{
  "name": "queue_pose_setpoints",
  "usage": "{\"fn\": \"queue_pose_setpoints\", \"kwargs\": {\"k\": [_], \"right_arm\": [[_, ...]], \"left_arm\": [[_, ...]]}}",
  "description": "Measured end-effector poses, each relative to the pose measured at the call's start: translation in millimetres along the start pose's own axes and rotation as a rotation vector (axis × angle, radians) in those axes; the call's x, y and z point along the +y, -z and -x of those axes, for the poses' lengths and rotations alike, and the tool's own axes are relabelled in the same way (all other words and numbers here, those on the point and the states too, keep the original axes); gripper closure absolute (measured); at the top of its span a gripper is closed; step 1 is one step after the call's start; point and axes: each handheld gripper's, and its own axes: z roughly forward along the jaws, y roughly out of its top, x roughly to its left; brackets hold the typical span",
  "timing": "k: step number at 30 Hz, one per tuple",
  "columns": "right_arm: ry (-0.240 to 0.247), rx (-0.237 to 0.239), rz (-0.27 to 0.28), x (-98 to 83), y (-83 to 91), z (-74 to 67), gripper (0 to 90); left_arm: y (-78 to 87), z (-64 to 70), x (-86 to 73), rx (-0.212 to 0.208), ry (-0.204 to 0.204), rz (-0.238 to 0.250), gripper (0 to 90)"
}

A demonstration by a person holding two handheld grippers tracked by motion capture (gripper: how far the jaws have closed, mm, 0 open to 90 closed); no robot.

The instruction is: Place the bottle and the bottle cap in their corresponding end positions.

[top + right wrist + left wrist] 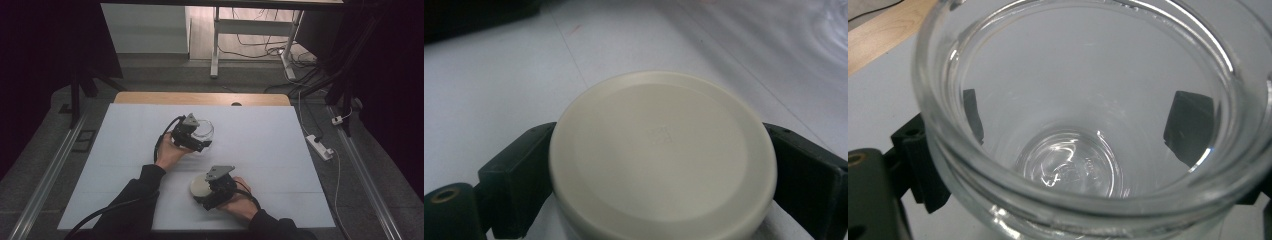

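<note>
A clear glass jar (pixel 204 131) sits at the middle of the white table, and my left gripper (pixel 200 142) is shut on it. In the left gripper view the jar's open mouth (pixel 1083 115) faces the camera, empty, with a black jaw pressed on each side of the glass. A round cream lid (pixel 200 185) lies nearer the table's front edge, held by my right gripper (pixel 207 195). The right gripper view has the lid (pixel 661 155) flat side up, clamped between the two black jaws.
The white table top (pixel 270 145) has bare room on all sides of the hands. A wooden strip (pixel 200 98) runs along its far edge. On the floor to the right lie a power strip (pixel 320 146) and cables.
</note>
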Motion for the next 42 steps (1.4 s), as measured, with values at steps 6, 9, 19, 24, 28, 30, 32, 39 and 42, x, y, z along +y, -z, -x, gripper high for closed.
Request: {"fn": "queue_pose_setpoints", "kwargs": {"k": [6, 9, 19, 24, 28, 30, 32, 39, 42], "right_arm": [[0.001, -0.006, -0.024, 0.6, -2.1, -0.1, 6.8], [0.001, -0.006, -0.025, 0.7, -2.1, -0.2, 6.6], [-0.021, 0.02, -0.021, 0.4, -1.0, 2.4, 2.1], [-0.034, 0.021, -0.009, 0.3, 1.2, 3.8, 0.7], [-0.042, 0.019, 0.01, 1.7, 4.9, 4.6, 0.2], [-0.042, 0.016, 0.015, 2.2, 6.3, 4.8, 0.2], [-0.044, 0.014, 0.017, 2.4, 7.4, 4.7, 0.2], [-0.037, 0.013, 0.022, 3.3, 10.9, 4.0, 0.1], [-0.038, 0.012, 0.029, 3.8, 13.1, 3.7, 0.0]], "left_arm": [[-4.6, -0.6, -2.1, 0.0, -0.005, -0.007, 7.1], [-4.9, -2.9, -2.0, -0.01, 0.013, -0.015, 7.0], [-6.0, -1.1, -2.3, 0.001, 0.021, -0.041, 5.5], [-5.2, -1.3, -2.5, -0.012, 0.034, -0.059, 3.0], [-3.1, -2.1, -4.3, -0.021, 0.041, -0.057, 1.3], [-0.9, -2.6, -4.7, -0.027, 0.044, -0.056, 0.9], [0.8, -2.5, -5.1, -0.034, 0.052, -0.057, 0.6], [5.7, -0.3, -8.1, -0.033, 0.052, -0.076, 0.0], [8.7, 0.7, -9.4, -0.03, 0.054, -0.079, 0.0]]}}
